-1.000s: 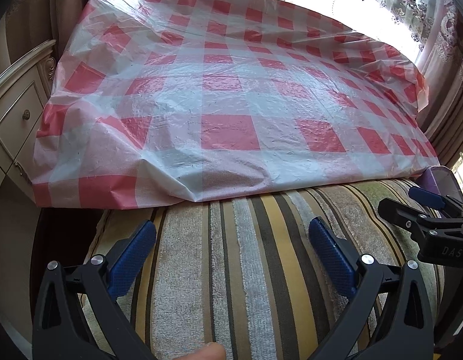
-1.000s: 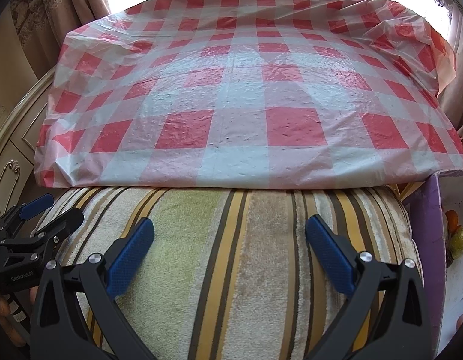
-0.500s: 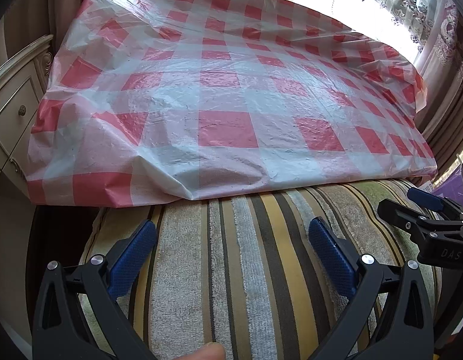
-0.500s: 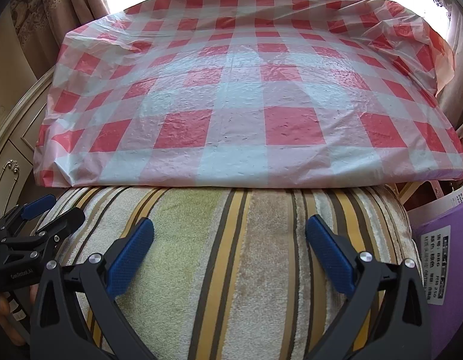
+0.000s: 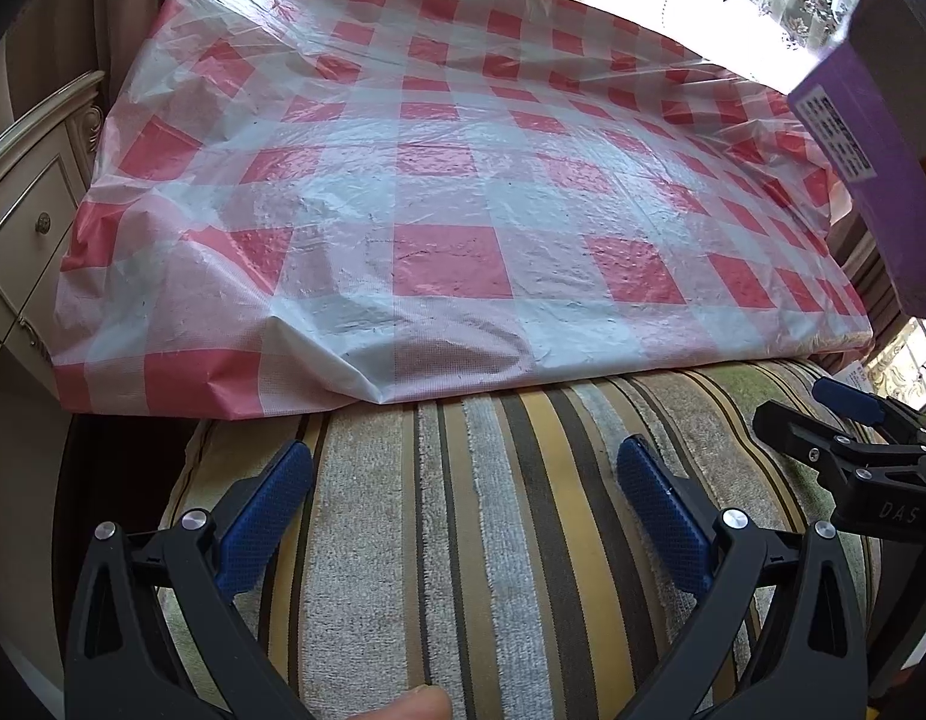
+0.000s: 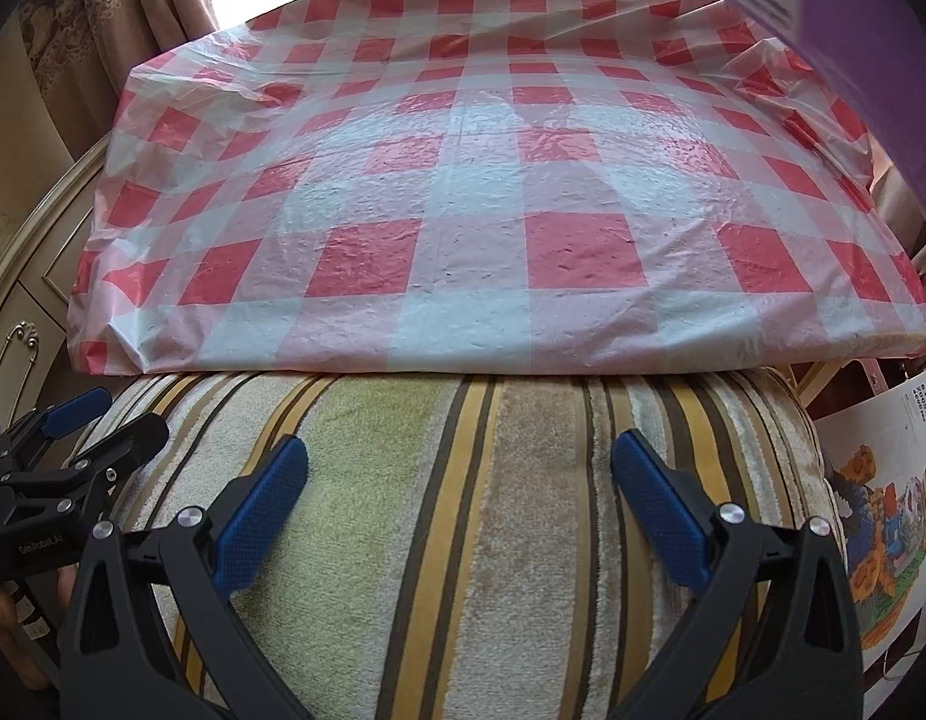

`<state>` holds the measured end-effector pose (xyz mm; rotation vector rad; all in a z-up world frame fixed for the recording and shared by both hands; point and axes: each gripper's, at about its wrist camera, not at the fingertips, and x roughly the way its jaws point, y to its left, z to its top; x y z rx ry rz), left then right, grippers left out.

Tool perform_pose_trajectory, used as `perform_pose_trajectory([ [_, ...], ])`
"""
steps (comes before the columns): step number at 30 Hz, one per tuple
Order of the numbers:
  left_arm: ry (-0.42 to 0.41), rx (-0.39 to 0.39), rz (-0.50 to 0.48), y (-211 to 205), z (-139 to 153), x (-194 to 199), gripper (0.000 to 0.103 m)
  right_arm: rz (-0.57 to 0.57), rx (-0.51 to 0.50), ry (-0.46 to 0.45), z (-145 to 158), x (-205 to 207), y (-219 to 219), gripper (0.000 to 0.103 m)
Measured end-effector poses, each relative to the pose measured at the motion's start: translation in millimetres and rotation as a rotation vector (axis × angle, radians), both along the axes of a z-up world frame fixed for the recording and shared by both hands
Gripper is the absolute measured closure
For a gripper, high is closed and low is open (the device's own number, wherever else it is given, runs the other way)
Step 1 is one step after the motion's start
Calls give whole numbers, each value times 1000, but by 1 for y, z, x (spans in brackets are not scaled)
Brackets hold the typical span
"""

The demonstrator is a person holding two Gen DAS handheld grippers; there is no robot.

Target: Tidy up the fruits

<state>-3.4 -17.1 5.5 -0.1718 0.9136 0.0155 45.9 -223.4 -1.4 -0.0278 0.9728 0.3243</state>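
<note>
No fruit shows in either view. My left gripper [image 5: 463, 465] is open over a striped cushion [image 5: 493, 540], nothing between its blue pads. My right gripper [image 6: 460, 459] is open in the same way above that cushion [image 6: 463, 510]. Each gripper shows at the edge of the other's view: the right gripper [image 5: 793, 408] at the right, the left gripper [image 6: 124, 414] at the left. A purple box [image 5: 871, 150] hangs in the air at the upper right over the table, a fingertip on its edge. Its underside [image 6: 853, 30] fills the right wrist view's top right corner; its inside is hidden.
A table under a red-and-white checked plastic cloth [image 5: 451, 198] lies just beyond the cushion. A cream cabinet with drawers [image 5: 25, 228] stands at the left. A white carton with a toy picture [image 6: 883, 510] sits low at the right. Curtains and a bright window are behind.
The purple box has risen from low beside the cushion on the right to high over the table's right side. Both grippers have stayed open and almost still.
</note>
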Motion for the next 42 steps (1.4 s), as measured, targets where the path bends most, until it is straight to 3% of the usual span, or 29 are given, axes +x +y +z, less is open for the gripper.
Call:
perform_pose_trajectory([
  [15,-11,-57,-24,7,-2,8,4,-9,-13,-4,1,-3,4,1],
  [42,-4,-60,-60,1,-8,25,4,-11,10,20,-3,8,-5,1],
])
